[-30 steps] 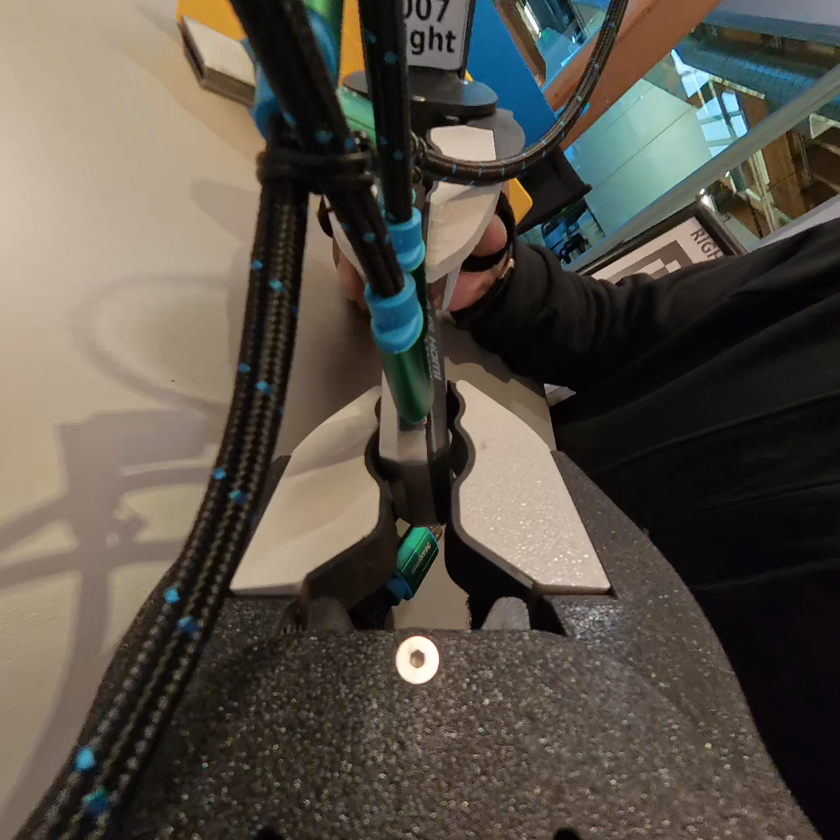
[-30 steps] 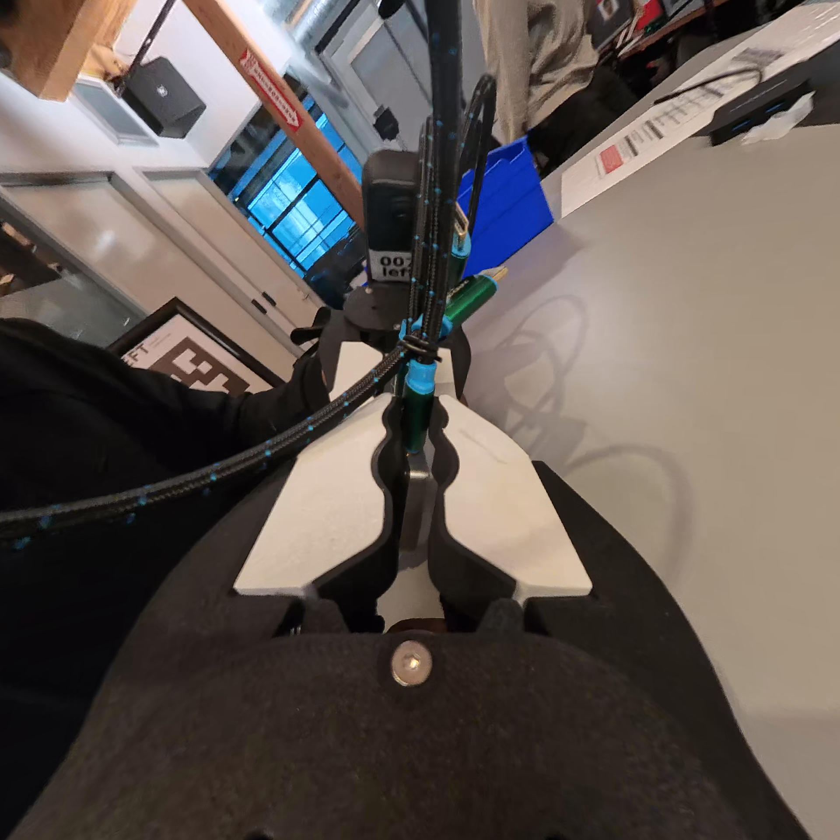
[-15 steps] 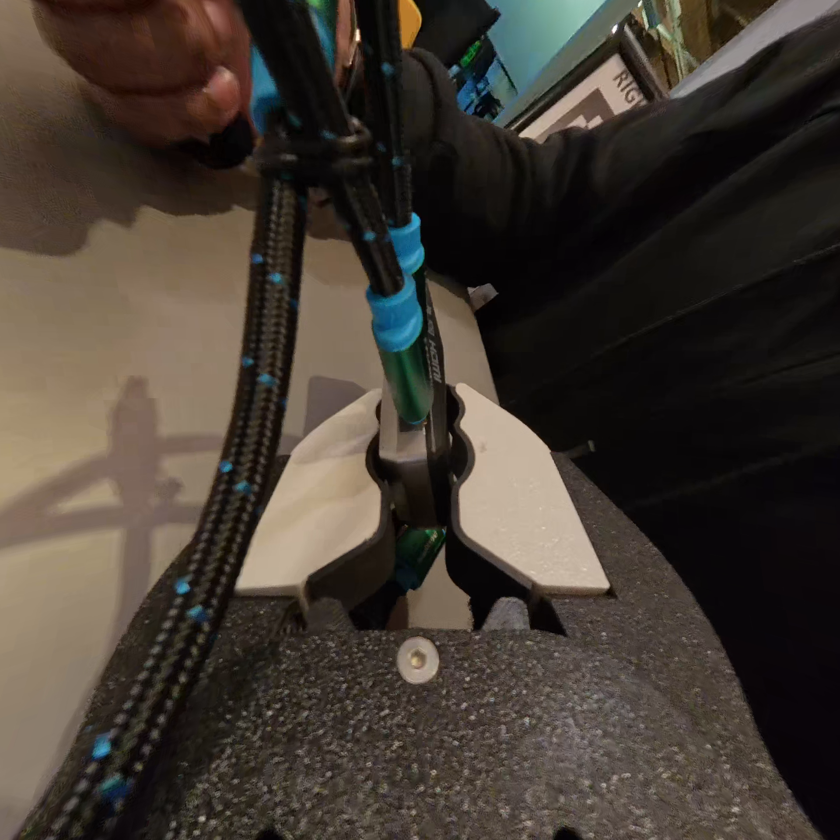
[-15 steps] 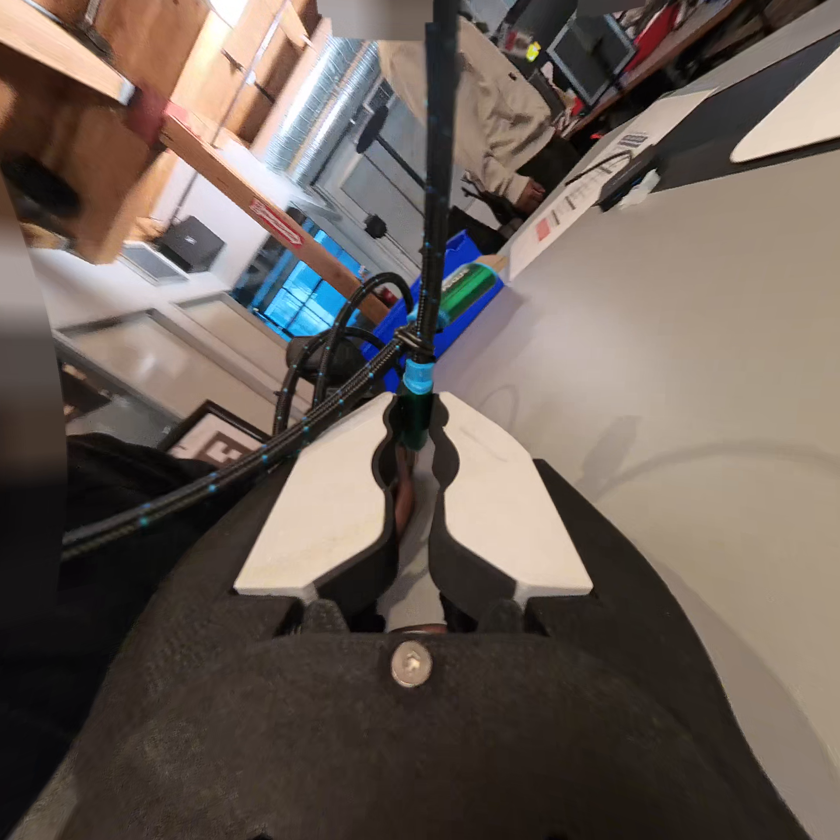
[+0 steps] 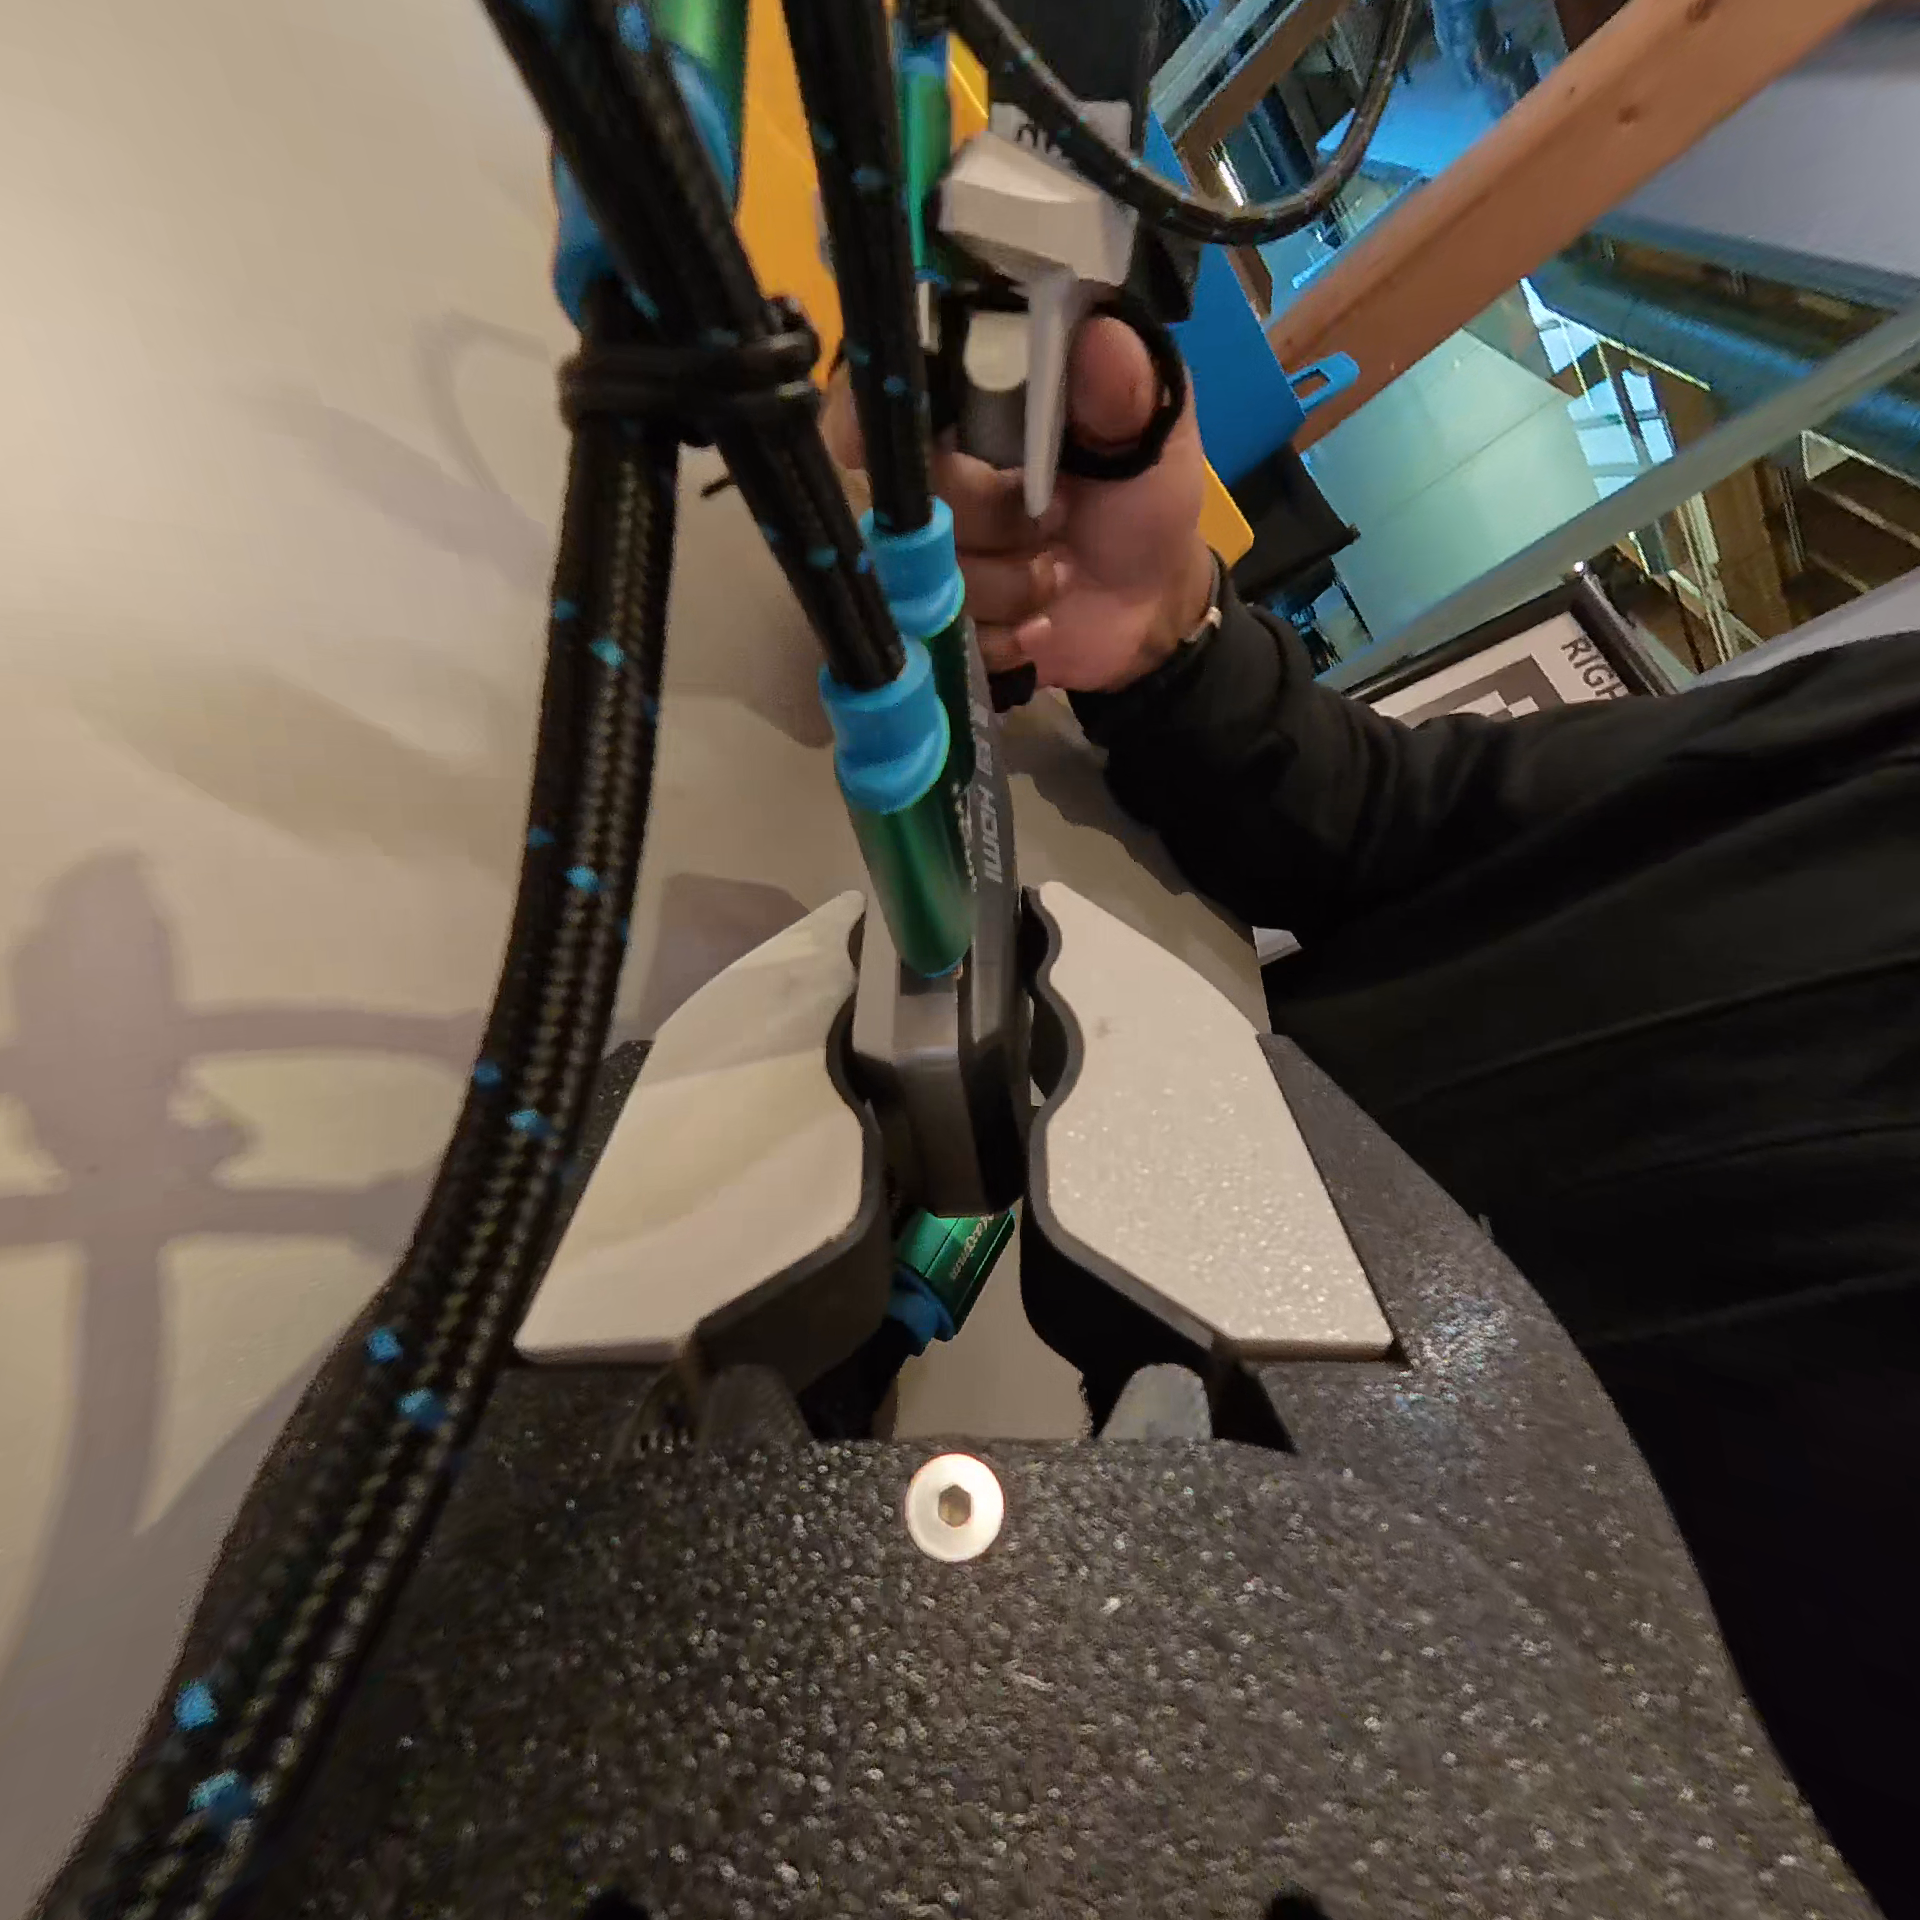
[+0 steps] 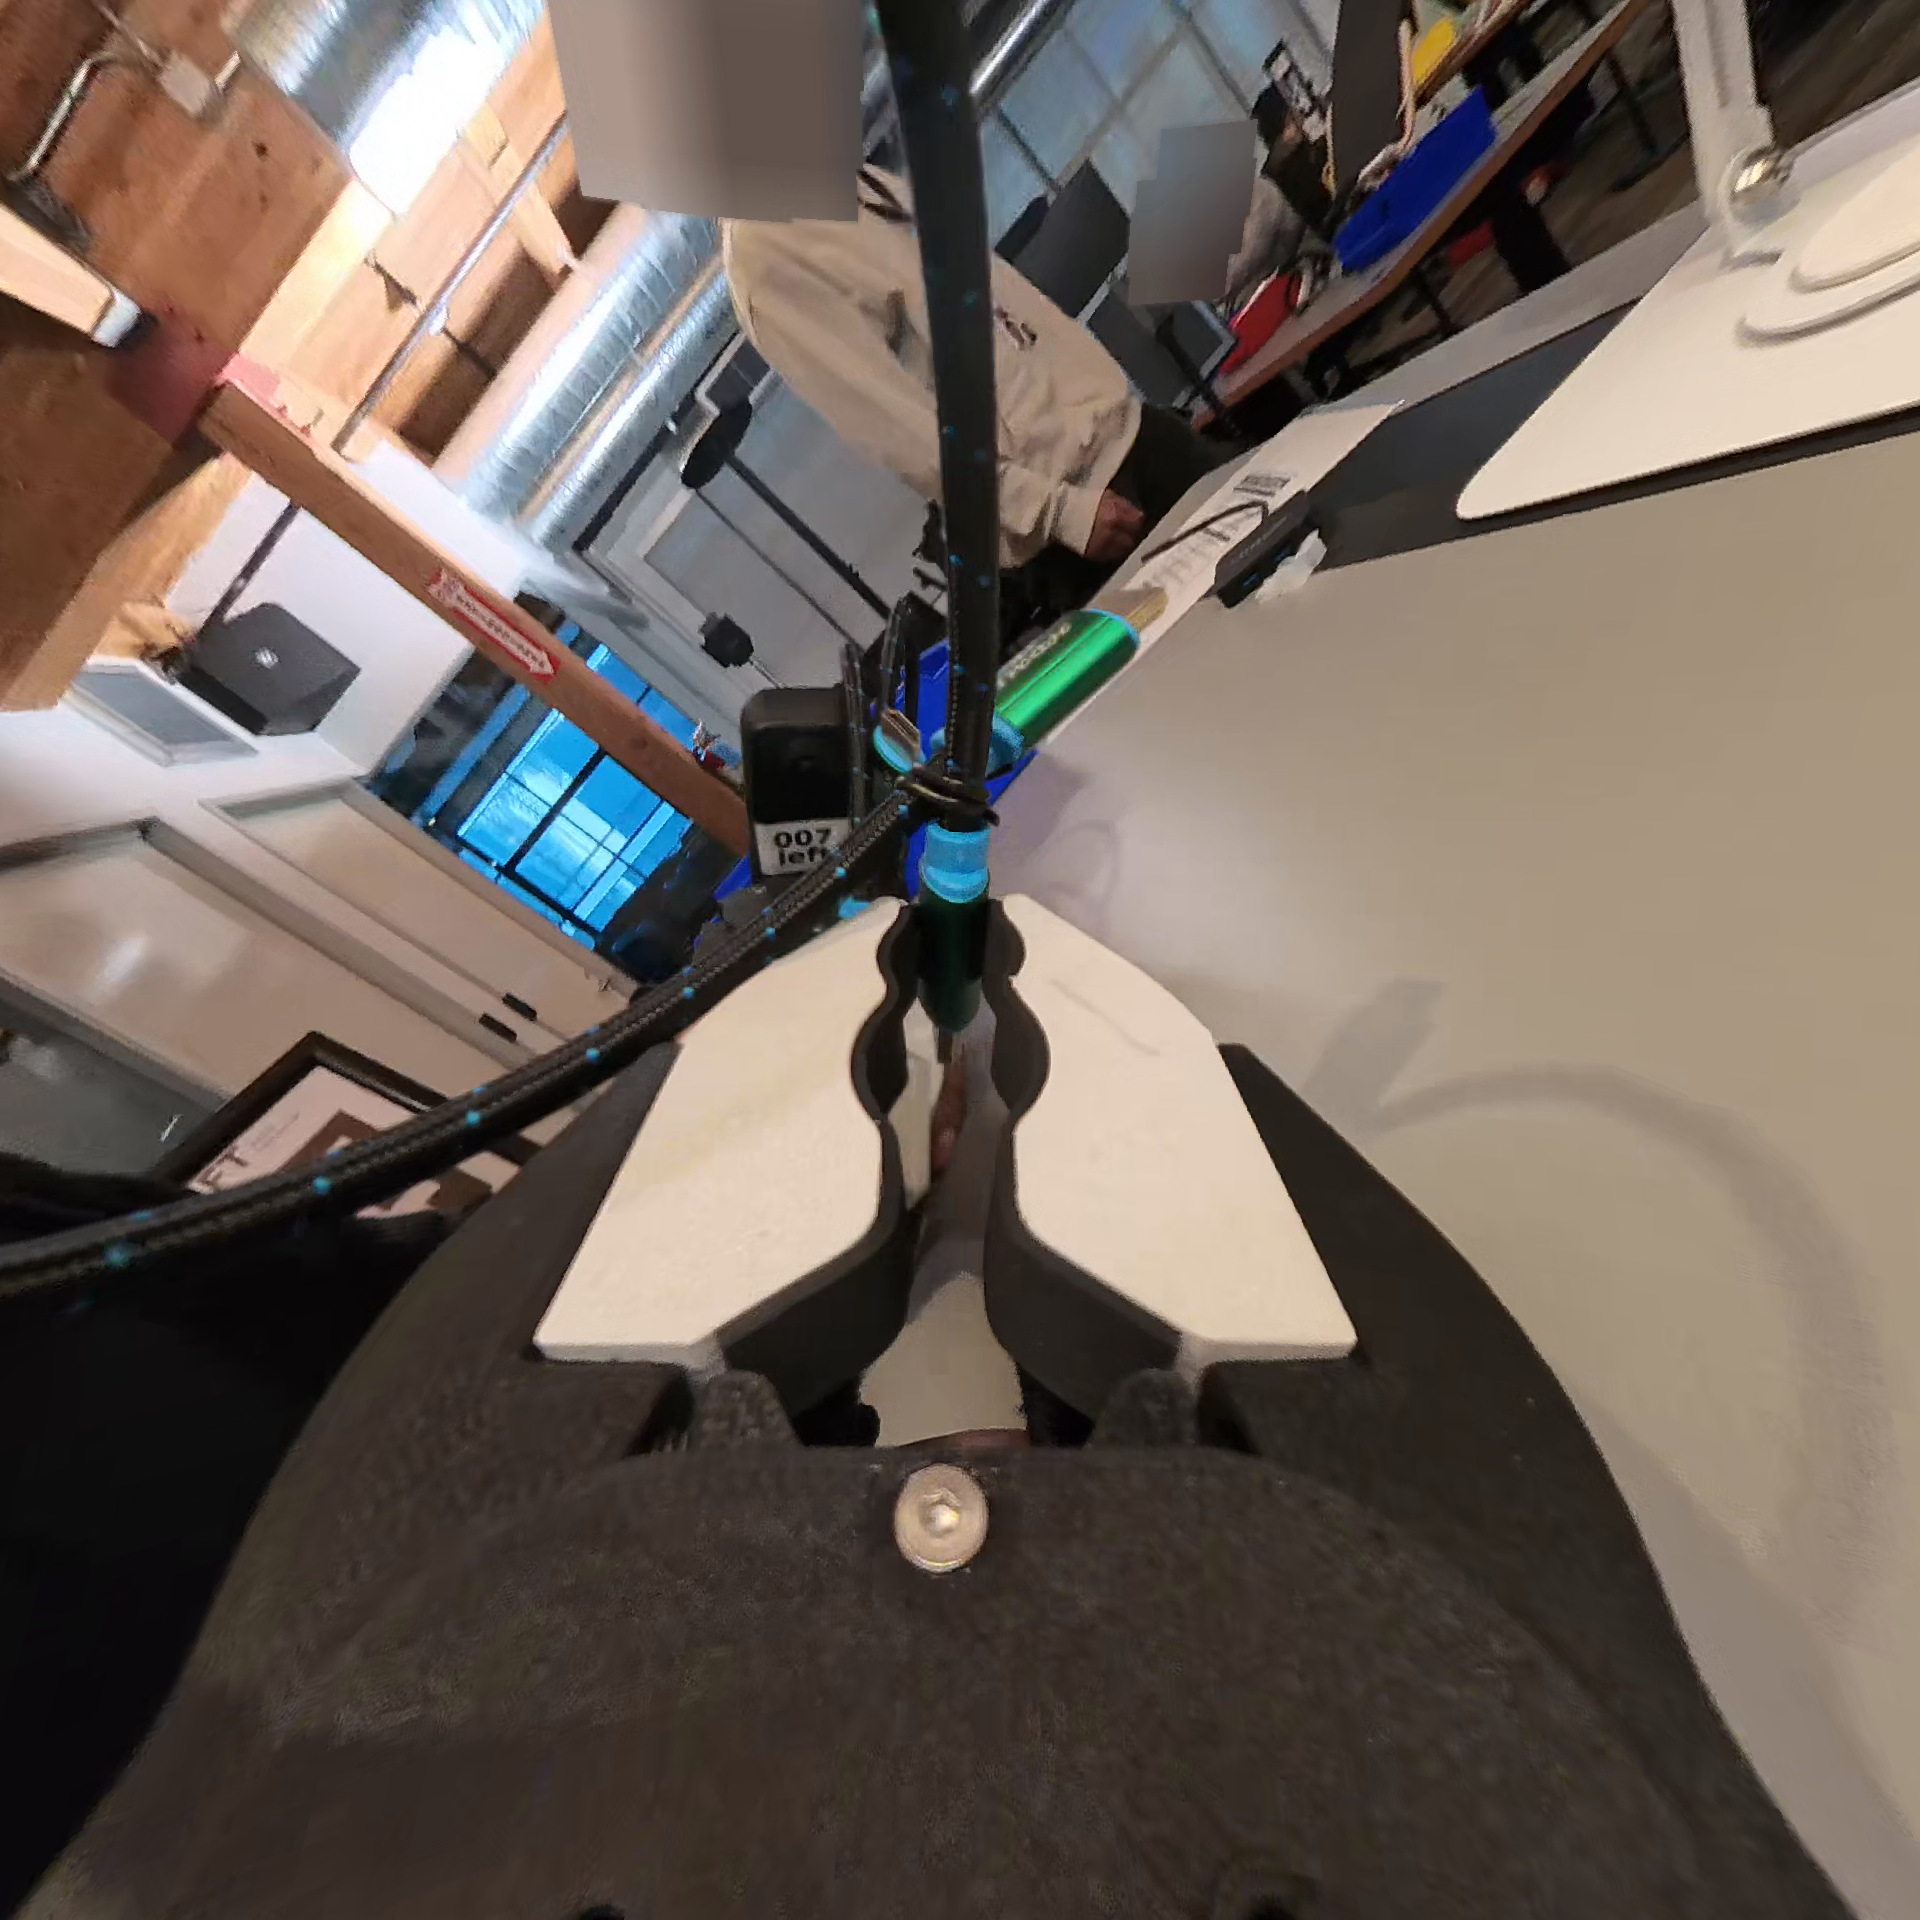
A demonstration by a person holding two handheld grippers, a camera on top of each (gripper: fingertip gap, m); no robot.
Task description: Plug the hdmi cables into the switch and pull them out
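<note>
My left gripper [image 5: 940, 935] is shut on the dark grey HDMI switch [image 5: 992, 1039], held on edge above the table. A green HDMI plug with a blue collar [image 5: 914, 873] sits in the switch's upper side. A second green plug [image 5: 951, 1262] shows below, between the fingers. My right gripper [image 6: 951, 925] is shut on another green plug [image 6: 956, 956], whose metal tip is bare. A loose green plug [image 6: 1060, 665] hangs beyond it. In the left wrist view, the right gripper's grey body [image 5: 1023, 208] and the hand [image 5: 1101, 582] are past the switch.
Black braided cables [image 5: 582, 935] tied in a bundle [image 5: 686, 374] hang across the left wrist view. The pale table [image 6: 1507, 935] bears a small black box [image 6: 1262, 556] and a paper sheet at its far edge. A person in a beige top [image 6: 935, 343] stands behind it. There is about 12 cm between the tips of the two grippers.
My right gripper has drawn back from the switch with the green plug; the switch no longer shows between its fingers. My left gripper keeps its hold on the switch.
</note>
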